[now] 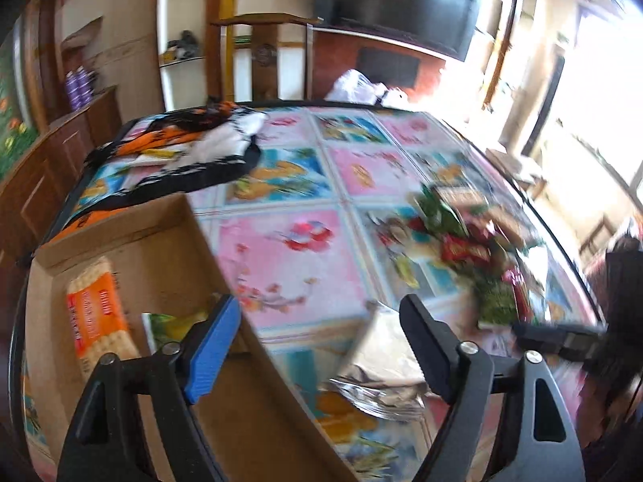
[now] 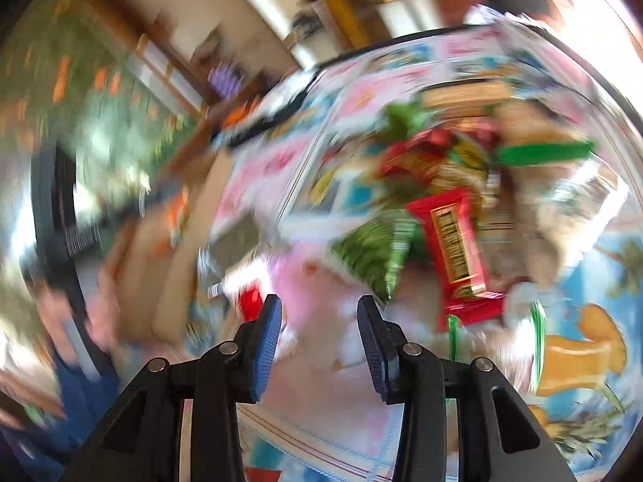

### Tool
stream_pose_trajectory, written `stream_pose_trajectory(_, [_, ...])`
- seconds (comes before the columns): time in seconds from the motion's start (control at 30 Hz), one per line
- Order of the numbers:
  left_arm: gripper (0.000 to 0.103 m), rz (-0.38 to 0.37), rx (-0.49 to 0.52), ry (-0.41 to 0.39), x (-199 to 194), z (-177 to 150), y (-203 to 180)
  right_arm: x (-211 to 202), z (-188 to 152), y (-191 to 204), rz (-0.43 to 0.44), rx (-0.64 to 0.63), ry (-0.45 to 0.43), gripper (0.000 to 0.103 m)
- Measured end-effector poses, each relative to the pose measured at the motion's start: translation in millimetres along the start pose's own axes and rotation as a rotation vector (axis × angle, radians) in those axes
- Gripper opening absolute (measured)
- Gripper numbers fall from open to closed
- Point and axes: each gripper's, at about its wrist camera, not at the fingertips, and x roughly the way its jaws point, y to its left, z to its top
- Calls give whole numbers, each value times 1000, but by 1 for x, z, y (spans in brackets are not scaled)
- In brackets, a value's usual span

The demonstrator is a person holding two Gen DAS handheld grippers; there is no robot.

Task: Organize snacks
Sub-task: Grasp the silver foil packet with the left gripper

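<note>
1. The snacks lie in a loose pile (image 1: 478, 257) at the right of the left wrist view, a heap of red, green and brown packets on the patterned worktop (image 1: 289, 265).
2. In the right wrist view the same pile fills the upper right, blurred; a red packet with a gold label (image 2: 458, 249) and a green packet (image 2: 373, 249) just beside it lie at its near edge.
3. A cardboard box (image 1: 168, 241) sits at the lower left of the left wrist view. An orange-labelled cracker pack (image 1: 98, 317) lies inside it, with a green and yellow packet (image 1: 173, 323) next to that.
4. A crumpled silver wrapper (image 1: 381, 381) lies on the worktop at the lower centre, between the box and the pile.
5. The left hand-held gripper (image 1: 321, 345) has its jaws spread wide with nothing between them; one finger hangs over the box edge, the other beside the wrapper.
6. The right hand-held gripper (image 2: 319, 345) has its jaws partly apart and pinches nothing; only the worktop shows through the gap. It hovers just short of the green packet.
7. A black, orange and white cloth (image 1: 181, 152) lies at the far left of the worktop, well apart from the pile.
8. A dark television (image 1: 402, 0) hangs on the wall behind.
</note>
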Motion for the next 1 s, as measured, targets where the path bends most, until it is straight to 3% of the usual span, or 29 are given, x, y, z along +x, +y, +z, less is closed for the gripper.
stream_pose_trajectory(0.07, [84,3,74,27,6,-4,-18,-13,5,-14,59,78,-59,42])
stream_pose_trajectory(0.17, [86,74,158,54,15,-10,-37,-22,10,-20,49,123,-117,43])
stream_pose_trajectory(0.33, [86,163,239,87,30,-16,-52,-24,10,-15,85,144,-135,44])
stream_pose_trajectory(0.73, [86,131,263,164,45,-21,-67,-29,6,-8,120,103,-133,48])
stream_pose_trajectory(0.83, [85,170,307,206,57,-29,-80,-30,6,-6,120,98,-137,48])
stream_pose_trajectory(0.9, [66,187,319,183,56,-30,-88,-29,5,-6,119,99,-132,48])
stream_pose_trajectory(1.0, [59,180,293,176,55,-30,-90,-29,4,-5,119,92,-127,48])
